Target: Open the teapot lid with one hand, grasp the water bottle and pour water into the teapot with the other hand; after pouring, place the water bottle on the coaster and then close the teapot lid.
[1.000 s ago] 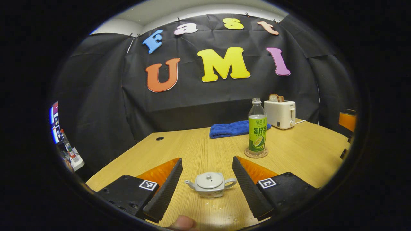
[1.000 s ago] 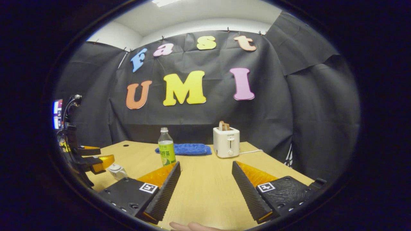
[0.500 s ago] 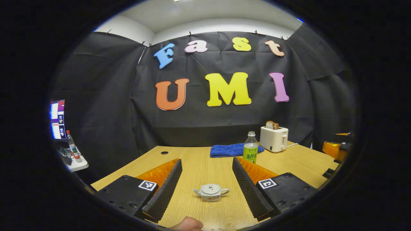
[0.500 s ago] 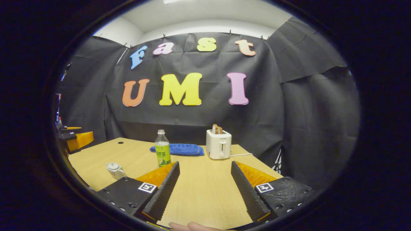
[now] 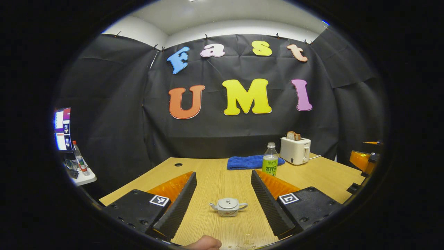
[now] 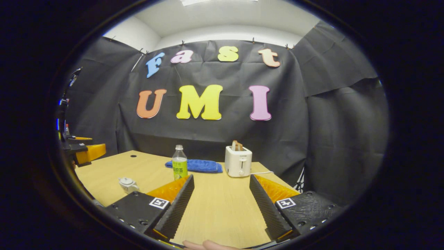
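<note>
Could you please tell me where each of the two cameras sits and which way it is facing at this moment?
Left gripper view: rides on the left gripper, low over the wooden table, facing the teapot between its open fingers; a fingertip shows at the bottom.
Right gripper view: rides on the right gripper, facing the toaster; its fingers stand open over bare table.
Shared: teapot, water bottle, blue towel, toaster, and each view catches the other gripper at its edge.

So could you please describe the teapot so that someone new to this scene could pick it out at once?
On the wooden table, look at the near end, well in front of the blue towel and white toaster. The teapot sits alone there between the left gripper fingers: small, squat, pale, lid on, far lower than the green-labelled water bottle.
</note>
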